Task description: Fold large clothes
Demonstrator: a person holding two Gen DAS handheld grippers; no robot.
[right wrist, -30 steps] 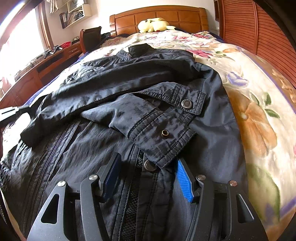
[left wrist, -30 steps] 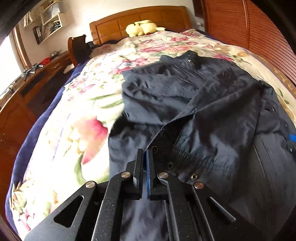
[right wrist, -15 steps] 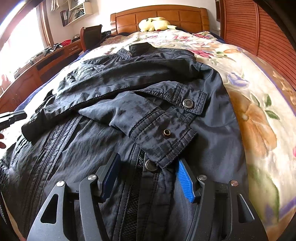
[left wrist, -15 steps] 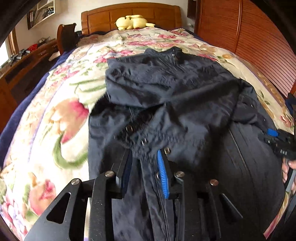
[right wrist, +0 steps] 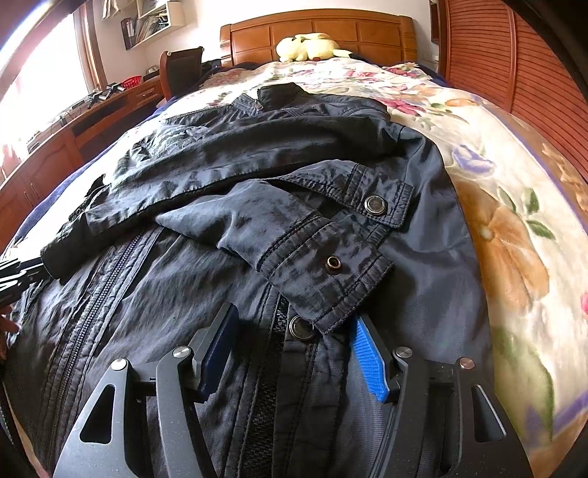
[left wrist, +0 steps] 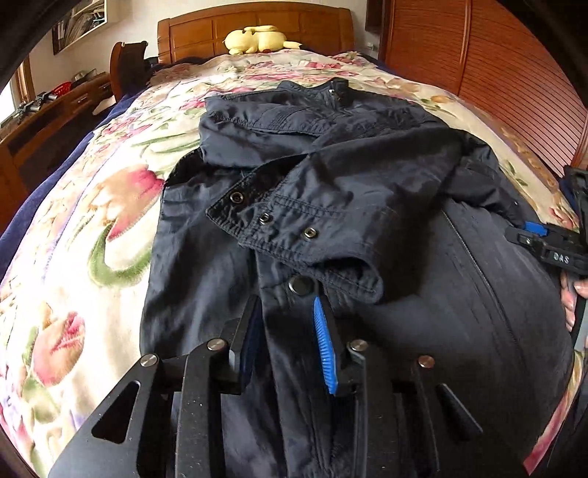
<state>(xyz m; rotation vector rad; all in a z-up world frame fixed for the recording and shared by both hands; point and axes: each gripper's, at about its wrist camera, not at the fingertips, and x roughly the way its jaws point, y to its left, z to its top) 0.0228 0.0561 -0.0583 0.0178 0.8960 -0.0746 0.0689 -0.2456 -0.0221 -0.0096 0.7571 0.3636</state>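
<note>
A dark navy jacket [left wrist: 367, 184] lies on the floral bedspread [left wrist: 92, 220], collar toward the headboard, both sleeves folded across its front. My left gripper [left wrist: 286, 316] is open and empty, low over the jacket's left front just below a sleeve cuff [left wrist: 294, 228]. My right gripper [right wrist: 294, 331] is open and empty over the right front; the other sleeve's cuff [right wrist: 330, 264] lies just beyond its fingertips. The jacket [right wrist: 257, 165] fills the right wrist view. The right gripper also shows at the left wrist view's right edge [left wrist: 551, 250].
A yellow plush toy [left wrist: 257, 38] lies against the wooden headboard [left wrist: 257, 25]. A wooden slatted wall [left wrist: 496, 73] runs along the right of the bed. A chair [right wrist: 183, 70] and a long wooden desk [right wrist: 73, 128] stand to the left.
My left gripper has opened and let go of the sleeve, which now lies across the jacket front. It drew back toward the hem. The right gripper has hardly moved.
</note>
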